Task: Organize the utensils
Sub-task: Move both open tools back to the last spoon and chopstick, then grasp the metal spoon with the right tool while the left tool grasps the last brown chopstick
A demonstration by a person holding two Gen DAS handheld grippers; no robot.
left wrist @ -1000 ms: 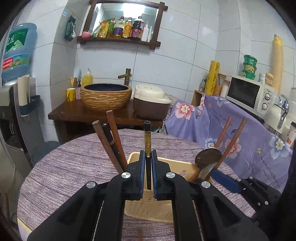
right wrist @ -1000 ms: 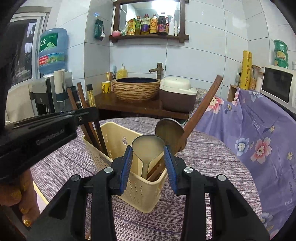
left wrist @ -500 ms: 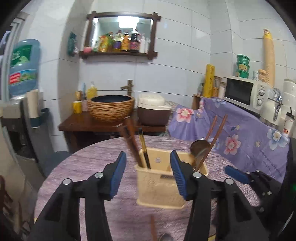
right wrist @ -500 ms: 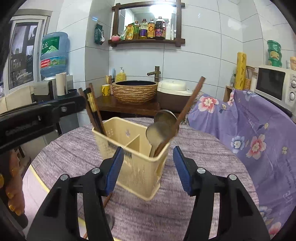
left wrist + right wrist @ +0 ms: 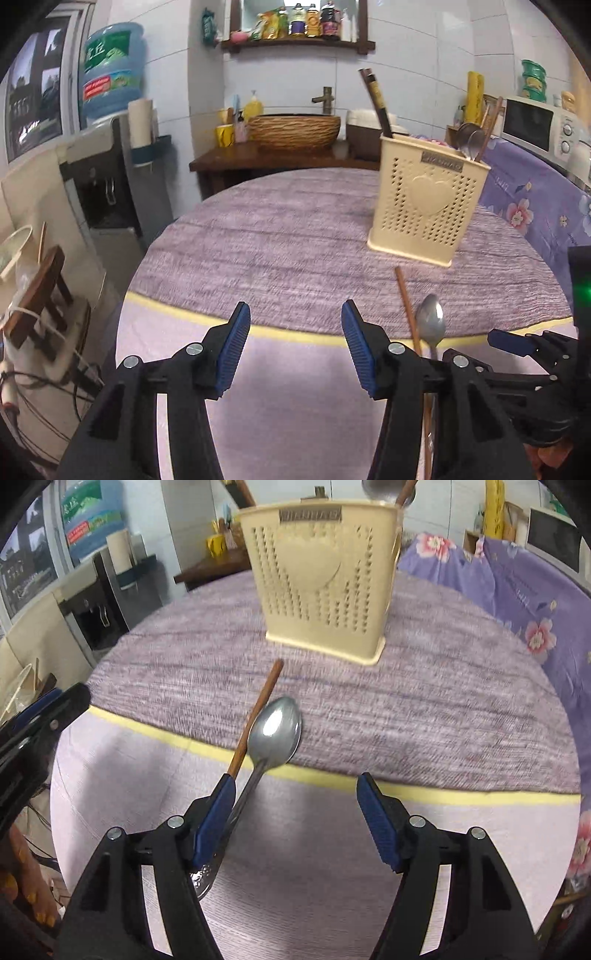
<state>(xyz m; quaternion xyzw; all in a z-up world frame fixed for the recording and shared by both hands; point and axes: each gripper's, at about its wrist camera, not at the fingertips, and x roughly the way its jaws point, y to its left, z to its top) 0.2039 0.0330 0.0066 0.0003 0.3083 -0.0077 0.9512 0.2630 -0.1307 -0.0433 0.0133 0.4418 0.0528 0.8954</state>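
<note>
Both grippers have backed away from the cream perforated utensil holder [image 5: 424, 206], its nameplate unreadable. Left gripper [image 5: 295, 347] gapes empty; right gripper [image 5: 295, 819] is opening, nothing gripped, beside the steel spoon [image 5: 275, 731] and brown wooden chopstick [image 5: 258, 712] on the table.

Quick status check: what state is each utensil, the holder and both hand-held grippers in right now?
Utensil holder: upright, holding chopsticks and spoons.
Spoon on table: lying flat, bowl up.
Loose chopstick: lying flat beside that spoon.
Left hand-held gripper: open, empty.
Right hand-held gripper: jaws opening, nothing gripped.
</note>
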